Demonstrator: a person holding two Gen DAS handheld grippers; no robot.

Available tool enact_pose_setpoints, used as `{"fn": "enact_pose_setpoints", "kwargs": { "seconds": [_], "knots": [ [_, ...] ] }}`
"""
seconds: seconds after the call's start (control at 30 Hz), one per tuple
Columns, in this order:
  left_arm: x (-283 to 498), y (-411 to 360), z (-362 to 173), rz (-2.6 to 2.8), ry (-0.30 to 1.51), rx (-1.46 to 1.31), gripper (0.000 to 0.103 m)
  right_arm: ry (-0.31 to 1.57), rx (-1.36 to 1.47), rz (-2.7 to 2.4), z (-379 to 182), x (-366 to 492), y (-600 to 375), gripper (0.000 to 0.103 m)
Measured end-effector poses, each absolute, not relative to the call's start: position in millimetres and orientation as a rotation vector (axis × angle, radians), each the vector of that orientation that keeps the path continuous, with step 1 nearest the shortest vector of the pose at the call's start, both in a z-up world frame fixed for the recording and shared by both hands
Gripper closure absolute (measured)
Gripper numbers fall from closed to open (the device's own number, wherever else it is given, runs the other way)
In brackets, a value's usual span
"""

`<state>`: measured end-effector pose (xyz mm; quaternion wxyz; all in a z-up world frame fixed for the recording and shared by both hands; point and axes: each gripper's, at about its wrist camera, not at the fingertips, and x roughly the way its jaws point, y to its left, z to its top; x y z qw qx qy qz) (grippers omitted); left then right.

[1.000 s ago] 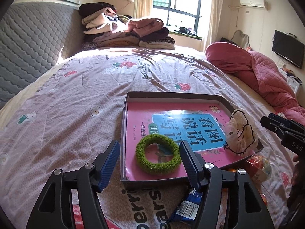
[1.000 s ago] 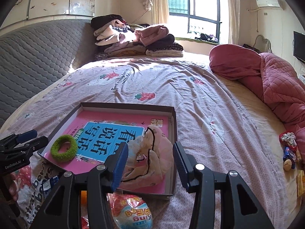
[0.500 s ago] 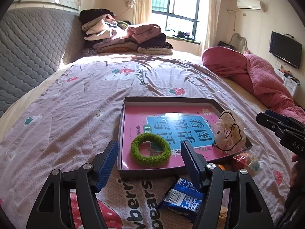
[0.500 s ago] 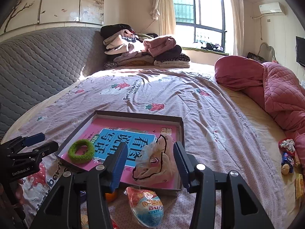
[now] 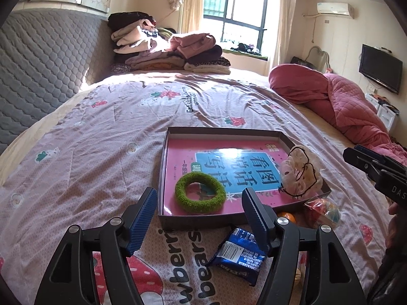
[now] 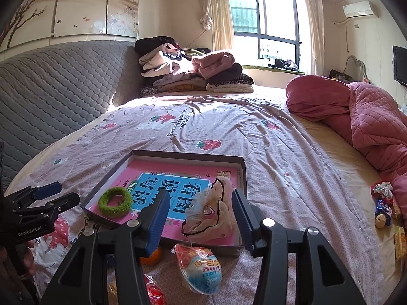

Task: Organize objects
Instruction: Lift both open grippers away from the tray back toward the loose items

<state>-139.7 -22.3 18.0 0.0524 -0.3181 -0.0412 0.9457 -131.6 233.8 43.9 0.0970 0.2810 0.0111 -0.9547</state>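
A shallow dark box (image 5: 223, 130) (image 6: 243, 167) lies on the bed with a pink book as its floor. In it lie a green fuzzy hair ring (image 5: 200, 196) (image 6: 115, 201) and a cream scrunchie with black trim (image 5: 301, 172) (image 6: 212, 213). My left gripper (image 5: 199, 218) is open and empty, above the box's near edge. My right gripper (image 6: 201, 218) is open and empty, just short of the scrunchie. A blue snack packet (image 5: 239, 254), an orange (image 6: 151, 255) and a wrapped egg toy (image 6: 199, 267) (image 5: 324, 212) lie outside the box.
The bed has a pink strawberry-print cover (image 5: 101, 152). Folded clothes (image 5: 165, 48) are stacked at the head, a red quilt (image 6: 356, 117) lies on the right. Small snacks and toys (image 6: 384, 208) lie at the right edge. A grey padded headboard (image 6: 51, 89) is on the left.
Both grippers have drawn back and risen from the box, still open. The scrunchie stays in the box. More items in front of the box have come into view.
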Motion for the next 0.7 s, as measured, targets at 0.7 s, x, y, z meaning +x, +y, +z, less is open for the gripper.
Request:
{"fn": "enact_pose_setpoints", "kwargs": {
  "seconds": [0.7],
  "knots": [
    [-86.5,-9.6,10.2,2.825,-0.079,-1.004,0.032,-0.023,0.829,-2.772,39.8,-78.2,220.9,0.042]
  ]
}}
